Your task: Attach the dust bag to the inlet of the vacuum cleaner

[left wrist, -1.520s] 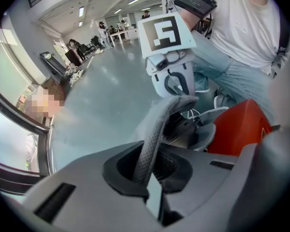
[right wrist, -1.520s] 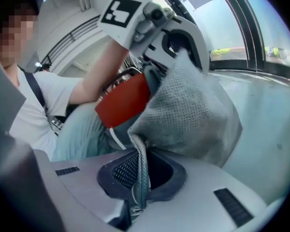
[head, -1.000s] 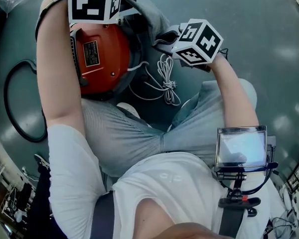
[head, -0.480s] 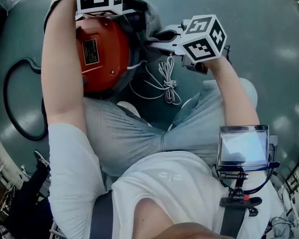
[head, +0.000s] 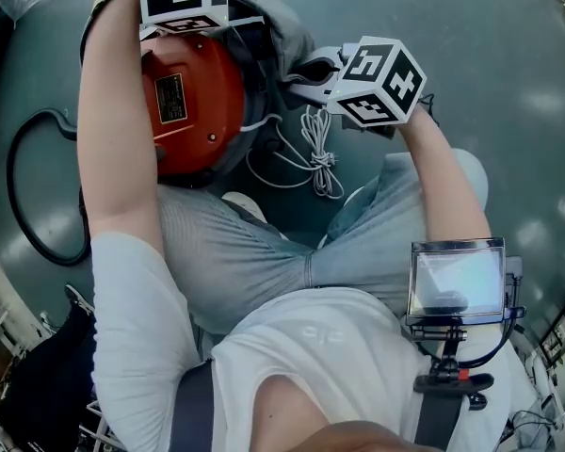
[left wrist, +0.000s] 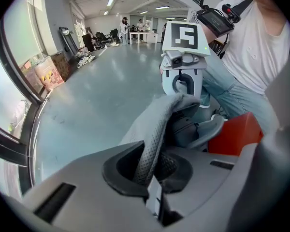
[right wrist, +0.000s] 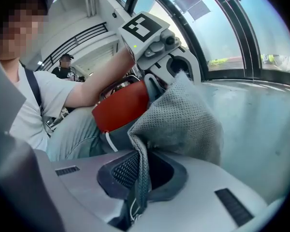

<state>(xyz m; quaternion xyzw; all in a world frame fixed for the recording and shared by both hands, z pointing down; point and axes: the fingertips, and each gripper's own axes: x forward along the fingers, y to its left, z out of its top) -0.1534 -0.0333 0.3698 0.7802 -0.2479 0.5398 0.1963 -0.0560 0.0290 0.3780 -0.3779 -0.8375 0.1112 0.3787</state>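
Head view: left gripper (left wrist: 152, 178) clamps one edge of the grey dust bag (right wrist: 183, 120) at the far side of the red vacuum cleaner (head: 193, 102); right gripper (right wrist: 137, 187) pinches the bag's other edge, just right of the vacuum cleaner.

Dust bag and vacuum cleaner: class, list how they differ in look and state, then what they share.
The dust bag is grey, soft, dimpled cloth; the vacuum cleaner has a red, hard, smooth shell. The dust bag is pinched in the left claw and right claw; the vacuum cleaner is gripped by neither. Both sit close together.
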